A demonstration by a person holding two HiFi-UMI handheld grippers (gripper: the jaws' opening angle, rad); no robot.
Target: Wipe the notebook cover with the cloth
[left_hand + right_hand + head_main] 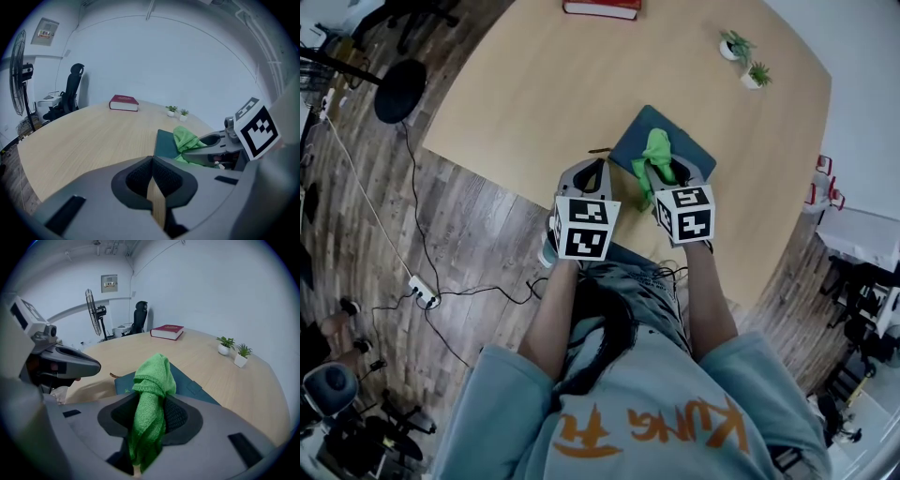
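A dark teal notebook lies flat near the front edge of the wooden table. My right gripper is shut on a green cloth, which bunches up over the notebook's near end. In the right gripper view the cloth fills the space between the jaws and hides part of the notebook. My left gripper hovers just left of the notebook, over the table edge. It is shut with nothing in it. From there the notebook and cloth show to the right.
A red book lies at the table's far edge. Two small potted plants stand far right. A thin brown strip sticks out by the notebook's left corner. On the floor to the left are a fan base and a power strip.
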